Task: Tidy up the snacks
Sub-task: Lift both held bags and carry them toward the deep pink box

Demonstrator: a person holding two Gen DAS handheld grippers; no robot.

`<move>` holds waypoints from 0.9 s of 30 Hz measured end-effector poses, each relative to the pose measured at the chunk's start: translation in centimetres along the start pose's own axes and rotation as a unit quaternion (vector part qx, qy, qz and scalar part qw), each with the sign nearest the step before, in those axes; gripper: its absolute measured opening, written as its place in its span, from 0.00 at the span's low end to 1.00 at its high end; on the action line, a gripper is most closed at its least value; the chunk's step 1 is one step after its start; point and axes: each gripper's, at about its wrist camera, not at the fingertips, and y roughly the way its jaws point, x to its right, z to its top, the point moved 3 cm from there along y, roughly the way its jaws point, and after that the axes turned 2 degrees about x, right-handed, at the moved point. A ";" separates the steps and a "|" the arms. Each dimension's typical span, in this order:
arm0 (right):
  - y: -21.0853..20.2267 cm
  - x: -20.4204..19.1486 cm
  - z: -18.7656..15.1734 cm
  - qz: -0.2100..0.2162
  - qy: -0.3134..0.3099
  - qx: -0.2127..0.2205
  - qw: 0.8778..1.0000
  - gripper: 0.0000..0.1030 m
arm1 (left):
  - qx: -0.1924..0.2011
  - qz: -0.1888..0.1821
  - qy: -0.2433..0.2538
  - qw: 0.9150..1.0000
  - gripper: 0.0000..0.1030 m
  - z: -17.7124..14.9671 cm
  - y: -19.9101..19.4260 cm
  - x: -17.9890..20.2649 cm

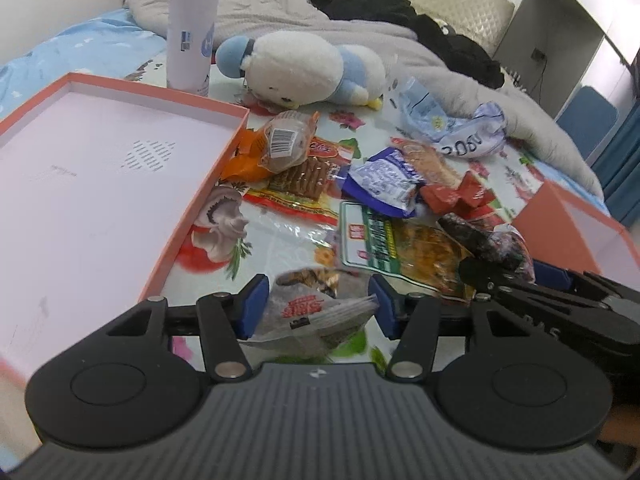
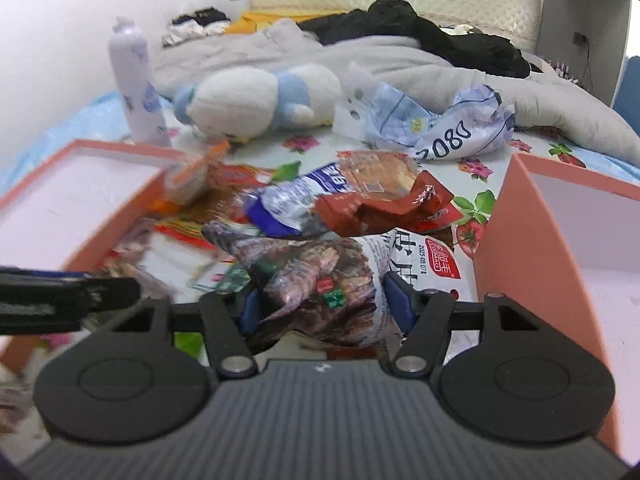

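**Coral trays flank a heap of snack packets**

Coral-edged and white inside, the left tray [image 1: 120, 168] lies empty at the left of the flowered cloth [image 1: 280, 236]. Behind it stands a white spray can [image 1: 194, 20], with a blue-and-white plush toy [image 1: 304, 68] lying just to its right. The snack pile [image 1: 384, 184] sits between the trays: an orange packet, a blue-and-white packet, red wrappers and a green-labelled bag, overlapping one another.

Nearest the camera, the left gripper [image 1: 316, 308] has a grey snack packet [image 1: 316, 312] between its blue pads; whether both pads press on it is unclear from the left wrist view.

Further right, the right gripper [image 2: 324, 308] has its jaws clamped on a brown-printed snack bag [image 2: 320, 276], which bulges upward between the pads. The second coral tray [image 2: 560, 248] stands just beside it on the right.
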 end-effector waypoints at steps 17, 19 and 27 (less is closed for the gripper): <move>-10.3 -0.5 -5.8 0.031 0.017 -0.021 0.999 0.64 | -0.020 -0.030 0.009 0.999 0.12 -5.5 -5.5 0.3; -10.3 -0.6 -6.8 0.035 0.019 -0.032 0.999 0.64 | -0.025 -0.033 0.031 0.999 0.19 -5.2 -5.3 0.6; -11.0 -0.8 -9.1 0.045 0.045 -0.051 0.997 0.64 | -0.049 -0.056 0.147 0.986 0.81 -4.8 -2.3 2.3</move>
